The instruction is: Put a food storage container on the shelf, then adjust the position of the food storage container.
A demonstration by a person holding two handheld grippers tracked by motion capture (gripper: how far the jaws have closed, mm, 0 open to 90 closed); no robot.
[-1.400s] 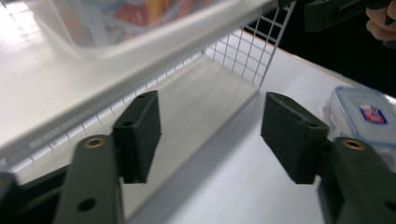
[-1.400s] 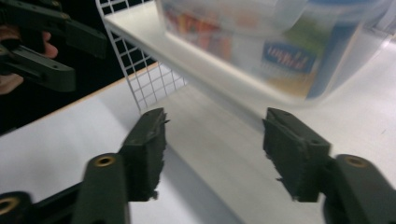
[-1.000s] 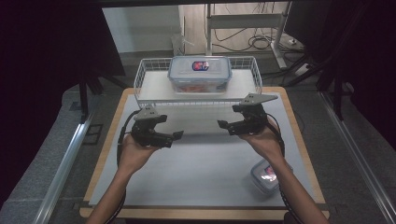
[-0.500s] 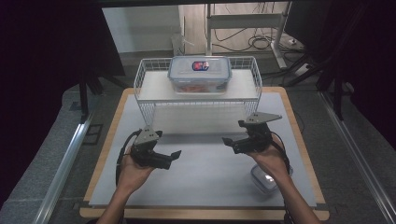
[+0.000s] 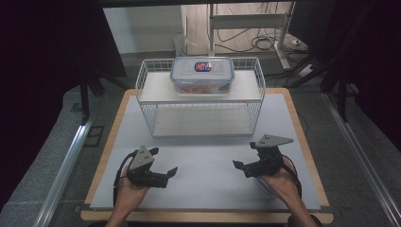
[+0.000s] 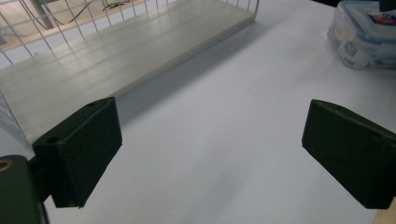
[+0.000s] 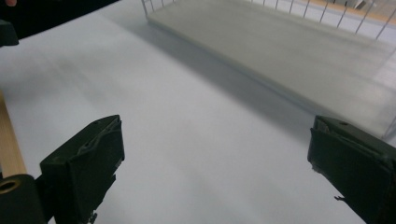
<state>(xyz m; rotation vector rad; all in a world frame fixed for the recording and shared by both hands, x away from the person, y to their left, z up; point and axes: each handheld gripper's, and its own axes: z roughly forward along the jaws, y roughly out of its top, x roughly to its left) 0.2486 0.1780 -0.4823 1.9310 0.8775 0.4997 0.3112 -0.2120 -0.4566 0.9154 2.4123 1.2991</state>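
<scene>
Left gripper (image 5: 174, 171), right gripper (image 5: 236, 165) — fingers apart, nothing held

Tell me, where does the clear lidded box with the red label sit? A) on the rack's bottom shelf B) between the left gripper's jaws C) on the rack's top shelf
C: the box rests on the upper board of the wire rack; the shelf below is bare.

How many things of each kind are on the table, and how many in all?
Wire rack: 1
Clear boxes with lids: 2, the big box on top of the rack and the small box on the table
Grippers: 2, the left gripper and the right gripper, both open
Total: 5
</scene>
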